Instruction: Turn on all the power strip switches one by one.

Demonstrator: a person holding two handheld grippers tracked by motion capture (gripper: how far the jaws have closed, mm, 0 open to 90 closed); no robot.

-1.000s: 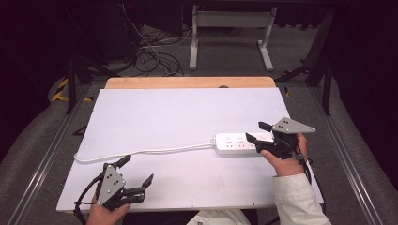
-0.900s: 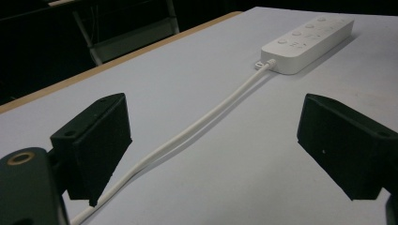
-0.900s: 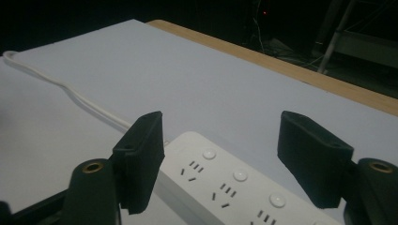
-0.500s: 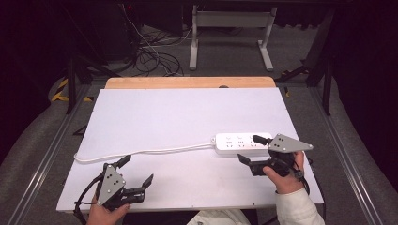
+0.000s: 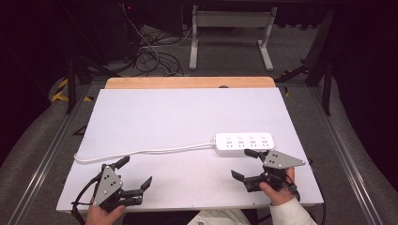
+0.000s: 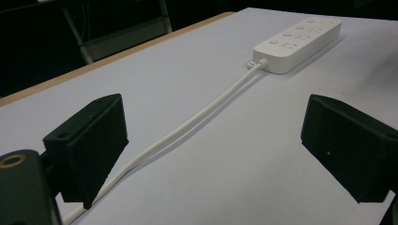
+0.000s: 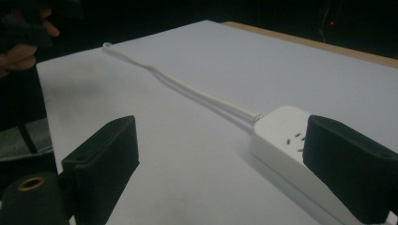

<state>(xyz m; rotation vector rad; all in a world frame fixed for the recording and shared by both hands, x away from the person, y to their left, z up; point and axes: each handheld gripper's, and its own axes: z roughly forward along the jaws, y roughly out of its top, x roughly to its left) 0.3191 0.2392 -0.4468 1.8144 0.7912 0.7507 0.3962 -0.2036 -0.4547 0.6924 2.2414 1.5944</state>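
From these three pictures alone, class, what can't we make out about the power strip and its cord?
- Power strip: far end hidden behind a black jaw, right gripper view.
- Cord: plug end runs off the table's left edge, high view; its near end passes behind a jaw, left gripper view.
- Sockets: too small to read, high view.

The table is covered in plain pale lilac-white, with a light wood strip along its 12 o'clock edge. The power strip at 4 o'clock is white with small grey socket marks, and its cord is white. Both the left gripper and the right gripper are black with grey plates. Yellow-black hazard stripes mark the grey floor at 9 o'clock.
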